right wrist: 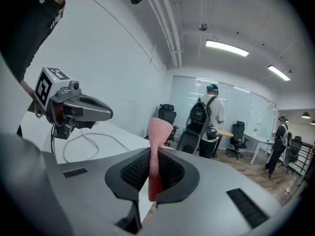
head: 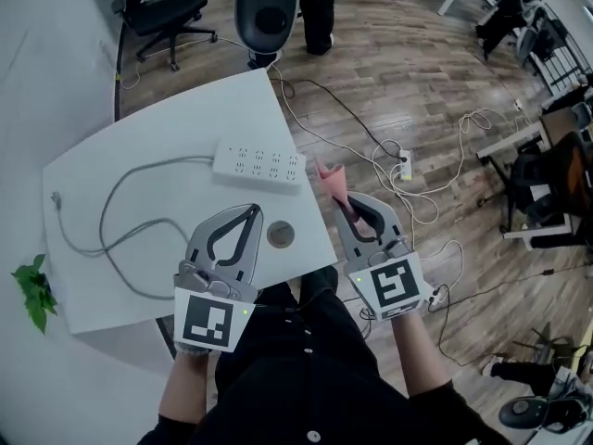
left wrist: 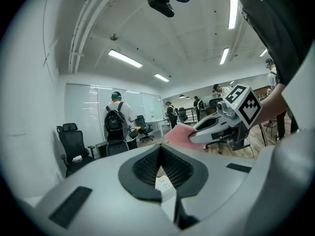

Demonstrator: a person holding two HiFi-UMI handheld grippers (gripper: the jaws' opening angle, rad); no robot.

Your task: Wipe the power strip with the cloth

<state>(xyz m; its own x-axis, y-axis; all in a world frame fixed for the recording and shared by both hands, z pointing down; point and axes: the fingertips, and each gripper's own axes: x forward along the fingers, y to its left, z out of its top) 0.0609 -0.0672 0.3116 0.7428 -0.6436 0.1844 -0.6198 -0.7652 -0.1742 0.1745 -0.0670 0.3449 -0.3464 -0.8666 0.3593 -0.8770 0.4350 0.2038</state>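
A white power strip (head: 259, 165) lies on the white table (head: 139, 184), its grey cable (head: 111, 221) looping off to the left. My right gripper (head: 348, 204) hangs just past the table's right edge, shut on a pink cloth (head: 332, 182) that sticks up out of the jaws (right wrist: 157, 146). My left gripper (head: 250, 211) hovers over the table's near edge, short of the strip, its jaws shut with nothing in them. Through the left gripper (left wrist: 161, 150) a corner of the power strip (left wrist: 164, 183) shows, with the right gripper (left wrist: 216, 124) and the cloth (left wrist: 178, 134) to its right.
A round grommet (head: 281, 235) is set in the table between the grippers. A small plant (head: 32, 290) stands at the left. Cables and a second strip (head: 405, 165) lie on the wooden floor to the right. Office chairs (head: 162, 7) and people stand beyond the table.
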